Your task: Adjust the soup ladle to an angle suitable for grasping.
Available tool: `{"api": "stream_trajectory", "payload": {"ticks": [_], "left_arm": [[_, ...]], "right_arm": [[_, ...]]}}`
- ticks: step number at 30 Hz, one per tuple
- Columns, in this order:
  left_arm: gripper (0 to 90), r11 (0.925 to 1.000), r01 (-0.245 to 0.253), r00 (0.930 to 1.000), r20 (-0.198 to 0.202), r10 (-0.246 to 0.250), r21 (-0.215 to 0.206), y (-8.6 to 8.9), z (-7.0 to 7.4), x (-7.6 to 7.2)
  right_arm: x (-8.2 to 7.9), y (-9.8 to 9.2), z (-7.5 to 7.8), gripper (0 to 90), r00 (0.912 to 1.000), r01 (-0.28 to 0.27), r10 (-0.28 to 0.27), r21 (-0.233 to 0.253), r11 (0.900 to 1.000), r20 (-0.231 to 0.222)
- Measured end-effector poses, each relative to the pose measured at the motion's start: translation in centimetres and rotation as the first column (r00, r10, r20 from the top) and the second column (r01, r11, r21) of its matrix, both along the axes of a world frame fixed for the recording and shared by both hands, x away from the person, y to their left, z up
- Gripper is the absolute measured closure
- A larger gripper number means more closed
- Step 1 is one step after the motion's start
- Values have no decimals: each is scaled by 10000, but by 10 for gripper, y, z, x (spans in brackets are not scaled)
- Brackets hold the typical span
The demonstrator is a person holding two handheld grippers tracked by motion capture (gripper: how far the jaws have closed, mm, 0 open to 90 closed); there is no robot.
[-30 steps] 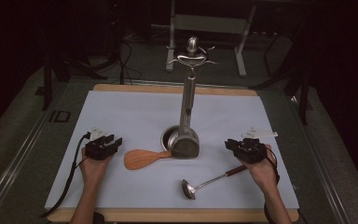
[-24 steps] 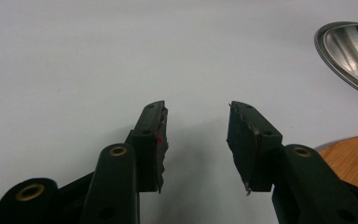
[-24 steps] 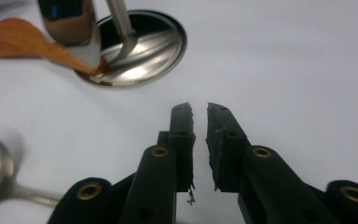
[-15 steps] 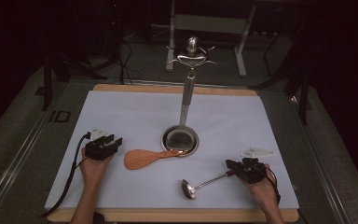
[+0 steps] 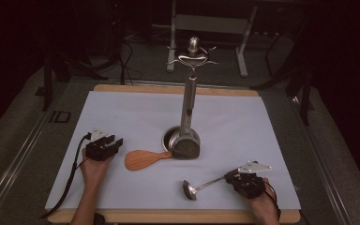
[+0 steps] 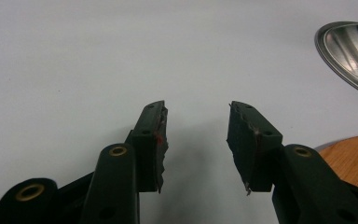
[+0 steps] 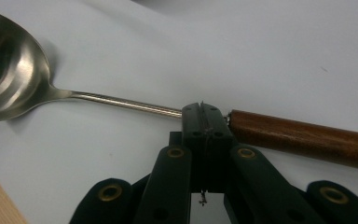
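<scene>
A steel ladle [image 5: 201,185] with a dark wooden handle [image 7: 303,137] lies near the table's front right. My right gripper [image 5: 238,177] is shut, and its tips [image 7: 204,116] sit over the shaft where the metal meets the wood. The rod runs crosswise behind the closed jaws, not between them. The ladle's bowl [image 7: 9,70] lies to the left. My left gripper [image 5: 107,140] rests open at the left with nothing between its fingers [image 6: 196,140]. A wooden spatula [image 5: 143,159] lies just to its right, and its edge [image 6: 349,156] shows beside the jaw.
A tall metal utensil stand [image 5: 187,108] rises from a round steel base [image 5: 183,143] at mid-table, with hooks on top [image 5: 193,58]. The base's rim [image 6: 349,51] lies ahead and to the right of the left gripper. A white sheet [image 5: 122,112] covers the wooden table.
My right gripper has moved toward the table's front edge and come down at the ladle's handle. The left gripper and the ladle have stayed put.
</scene>
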State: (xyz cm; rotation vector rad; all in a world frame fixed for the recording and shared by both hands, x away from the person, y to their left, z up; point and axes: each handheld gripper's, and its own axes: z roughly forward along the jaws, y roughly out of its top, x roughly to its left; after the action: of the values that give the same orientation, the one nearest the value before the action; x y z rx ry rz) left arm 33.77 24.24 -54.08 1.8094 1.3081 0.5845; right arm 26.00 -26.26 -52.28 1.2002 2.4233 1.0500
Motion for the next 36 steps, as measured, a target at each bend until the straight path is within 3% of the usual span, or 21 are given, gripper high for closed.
{"api": "stream_trajectory", "payload": {"ticks": [18,24,36], "left_arm": [[575,10000,-2,10000,-10,2,-4,0,0,0],[574,10000,-13,10000,0,13,-19,0,0,0],[574,10000,9,10000,-6,-9,-10,0,0,0]], "right_arm": [[17,5,-1,900,9973,731,-719,-908,9932,171],[31,7,0,900,9959,907,-901,-920,9916,102],[76,19,2,900,9917,1263,-1280,-1063,9863,-91]]}}
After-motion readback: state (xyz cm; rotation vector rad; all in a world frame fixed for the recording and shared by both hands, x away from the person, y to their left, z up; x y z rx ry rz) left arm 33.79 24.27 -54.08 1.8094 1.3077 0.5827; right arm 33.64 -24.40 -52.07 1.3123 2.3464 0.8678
